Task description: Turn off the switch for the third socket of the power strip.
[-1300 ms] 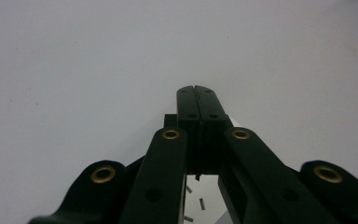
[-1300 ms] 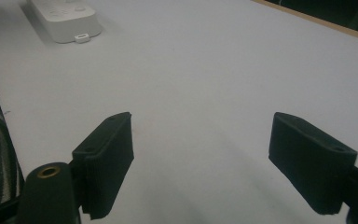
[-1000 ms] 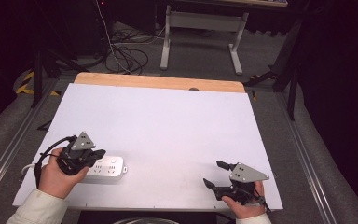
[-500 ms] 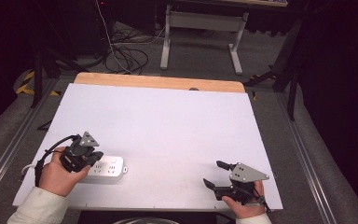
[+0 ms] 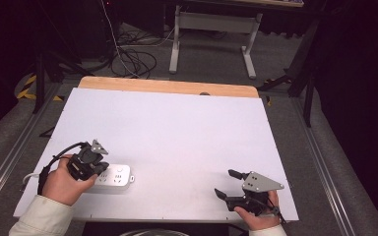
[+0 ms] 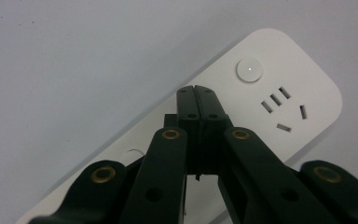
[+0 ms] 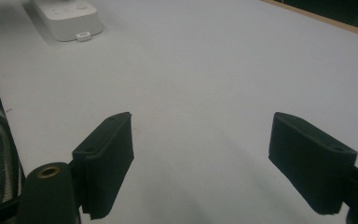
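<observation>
The power strip (image 5: 112,176) lies at the near left of the white bench (image 5: 177,132), directly under the left hand-held gripper (image 6: 197,93), whose jaws are pressed together with nothing between them, tips poised over the strip's top face just short of the round button (image 6: 249,70). The strip's long axis runs roughly left to right across the bench, its button end pointing toward the right hand-held gripper (image 5: 225,184). That one rests well apart at the near right, jaws spread wide and empty.
</observation>
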Action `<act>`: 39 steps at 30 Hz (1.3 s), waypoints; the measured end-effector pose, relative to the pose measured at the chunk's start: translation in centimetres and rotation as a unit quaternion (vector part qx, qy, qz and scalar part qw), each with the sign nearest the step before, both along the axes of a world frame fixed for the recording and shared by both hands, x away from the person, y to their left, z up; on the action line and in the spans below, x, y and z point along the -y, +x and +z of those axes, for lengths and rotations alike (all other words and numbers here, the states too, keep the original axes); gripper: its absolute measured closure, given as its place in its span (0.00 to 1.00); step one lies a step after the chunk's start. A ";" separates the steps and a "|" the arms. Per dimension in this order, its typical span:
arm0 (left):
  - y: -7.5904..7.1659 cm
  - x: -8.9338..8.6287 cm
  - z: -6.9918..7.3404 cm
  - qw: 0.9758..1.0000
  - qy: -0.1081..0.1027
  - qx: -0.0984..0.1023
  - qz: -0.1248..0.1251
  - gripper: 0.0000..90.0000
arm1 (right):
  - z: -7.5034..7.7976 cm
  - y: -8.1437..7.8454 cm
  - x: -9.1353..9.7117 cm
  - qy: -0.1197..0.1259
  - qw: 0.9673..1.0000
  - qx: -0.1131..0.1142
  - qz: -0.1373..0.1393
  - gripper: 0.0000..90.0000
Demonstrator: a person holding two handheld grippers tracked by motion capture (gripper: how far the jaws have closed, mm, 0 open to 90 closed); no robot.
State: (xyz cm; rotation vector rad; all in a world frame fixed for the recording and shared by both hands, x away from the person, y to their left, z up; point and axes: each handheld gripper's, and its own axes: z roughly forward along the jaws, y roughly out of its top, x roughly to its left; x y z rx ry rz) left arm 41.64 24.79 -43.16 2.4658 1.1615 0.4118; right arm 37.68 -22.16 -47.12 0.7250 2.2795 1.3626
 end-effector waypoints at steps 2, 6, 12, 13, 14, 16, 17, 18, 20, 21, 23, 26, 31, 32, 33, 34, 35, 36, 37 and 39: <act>0.1 0.1 -0.1 1.000 0.001 -0.001 0.000 1.00 | 0.0 0.0 0.0 0.000 1.000 0.000 0.000 0.25; 0.2 0.2 -0.2 1.000 0.005 -0.001 -0.001 1.00 | 0.0 0.0 0.0 0.000 1.000 -0.001 0.000 0.25; 0.3 0.2 -0.3 1.000 0.007 0.009 0.000 1.00 | 0.0 0.0 0.0 0.000 1.000 0.000 0.001 0.25; 0.3 0.2 -0.4 1.000 0.006 0.010 0.000 1.00 | 0.0 0.0 0.0 0.000 1.000 0.000 0.001 0.25; 0.3 0.1 -0.4 1.000 0.006 0.010 0.000 1.00 | 0.0 0.0 0.0 0.000 1.000 0.000 0.001 0.25; 0.3 0.1 -0.4 1.000 0.001 0.008 -0.001 1.00 | 0.0 0.0 0.0 0.000 1.000 0.000 0.001 0.25; 0.3 0.1 -0.4 1.000 0.003 0.008 0.000 1.00 | 0.0 0.0 0.0 0.000 1.000 -0.001 0.001 0.26; 0.3 0.1 -0.4 1.000 0.003 0.007 0.000 1.00 | 0.0 0.0 0.0 0.000 1.000 -0.001 0.001 0.26; 0.3 0.2 -0.5 1.000 0.004 0.005 0.000 1.00 | 0.0 0.0 0.0 0.000 1.000 -0.002 0.002 0.26; 0.3 0.2 -0.5 1.000 0.004 0.005 0.000 1.00 | 0.0 0.0 0.0 0.000 1.000 -0.002 0.002 0.26; 0.4 0.2 -0.5 1.000 0.005 0.005 0.000 1.00 | 0.0 0.0 0.0 0.000 1.000 -0.002 0.002 0.26; 0.4 0.2 -0.6 1.000 0.005 0.004 0.002 1.00 | 0.0 0.0 0.0 0.000 1.000 -0.002 0.002 0.26; 0.4 0.2 -0.6 1.000 0.005 0.003 0.001 1.00 | 0.0 0.0 0.0 0.001 1.000 -0.002 0.002 0.26; 0.4 0.1 -0.6 1.000 0.007 0.005 0.004 1.00 | 0.0 0.0 0.0 0.001 1.000 -0.002 0.002 0.26; 0.4 0.1 -0.6 1.000 0.007 0.005 0.004 1.00 | 0.0 -0.1 0.0 0.001 1.000 -0.002 0.002 0.26; 0.4 0.1 -0.6 1.000 0.003 0.002 0.002 1.00 | 0.0 0.0 0.0 0.002 1.000 -0.002 0.002 0.26; 0.4 0.1 -0.7 1.000 0.002 0.001 0.003 1.00 | 0.0 -0.1 0.0 0.001 1.000 -0.002 0.001 0.26; 0.5 0.1 -0.6 1.000 0.005 0.003 0.003 1.00 | 0.0 -0.1 0.0 0.002 1.000 -0.002 0.002 0.26; 0.4 0.1 -0.6 1.000 0.005 0.003 0.004 1.00 | 0.0 -0.1 0.0 0.002 1.000 -0.002 0.002 0.26; 0.4 0.2 -0.6 1.000 0.007 0.005 0.005 1.00 | 0.0 -0.1 0.0 0.001 1.000 -0.002 0.002 0.26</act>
